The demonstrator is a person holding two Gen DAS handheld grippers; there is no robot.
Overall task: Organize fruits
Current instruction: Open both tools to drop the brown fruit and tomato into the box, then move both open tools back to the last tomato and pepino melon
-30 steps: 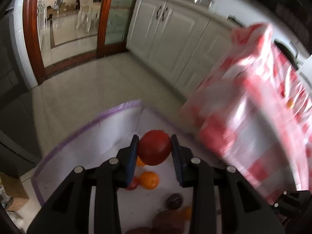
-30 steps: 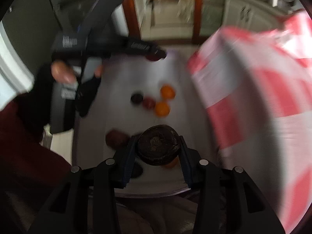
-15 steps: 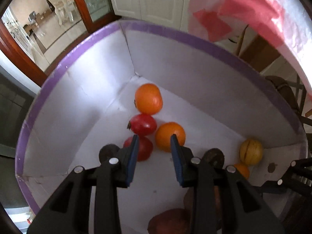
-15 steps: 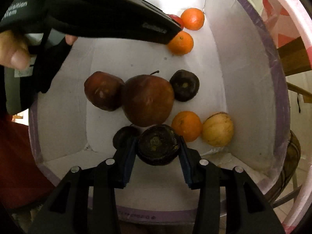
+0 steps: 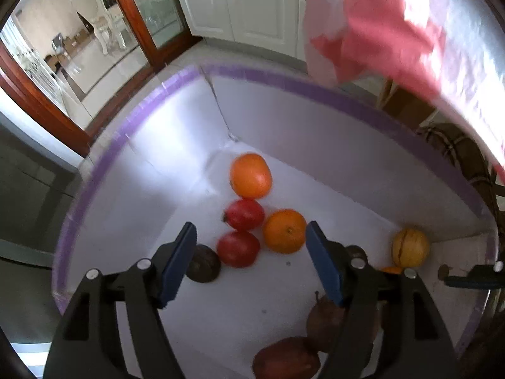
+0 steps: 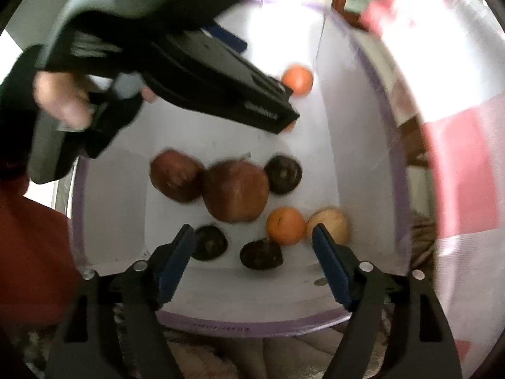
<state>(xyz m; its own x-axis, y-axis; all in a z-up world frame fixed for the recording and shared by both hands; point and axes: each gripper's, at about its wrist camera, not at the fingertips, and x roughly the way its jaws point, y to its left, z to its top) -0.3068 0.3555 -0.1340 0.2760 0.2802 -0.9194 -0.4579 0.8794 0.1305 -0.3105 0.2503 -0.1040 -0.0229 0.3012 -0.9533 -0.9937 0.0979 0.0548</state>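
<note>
— Where are your two claws right now?

— Both hang over the white box (image 5: pixel 363 170) with the purple rim, pointing steeply down into it. Your left claw (image 5: pixel 251 263) has its jaws opening, and nothing is pressed between the blue pads; you see box floor and fruit through the gap. Your right claw (image 6: pixel 252 263) is the same: jaws opening, pads touching nothing.

— And the fruit?

— All of it lies on the box floor. Under your left claw, a red fruit (image 5: pixel 238 248) sits just below the gap, touching a second red fruit (image 5: pixel 244 214) and an orange (image 5: pixel 284 230). A second orange (image 5: pixel 251 175) lies farther back, near the box corner. A small dark fruit (image 5: pixel 203 263) sits beside the left pad. A yellow fruit (image 5: pixel 410 247) rests against the right wall.

— What does your right claw look down on?

— A dark round fruit (image 6: pixel 261 254) lies below the gap, with another dark fruit (image 6: pixel 210 242) by the left pad. Beyond them, two large brownish-red fruits (image 6: pixel 235 191) touch each other, with a third dark one (image 6: pixel 283 174) at their right. An orange one (image 6: pixel 285 225) and a pale yellow one (image 6: pixel 329 224) sit side by side near the right pad.

— Anything else near you?

— A red-and-white plastic bag (image 5: pixel 394 38), blurred, hangs at the right above the box. Your left hand (image 6: pixel 63 98) shows on its claw's handle in the right view.
</note>
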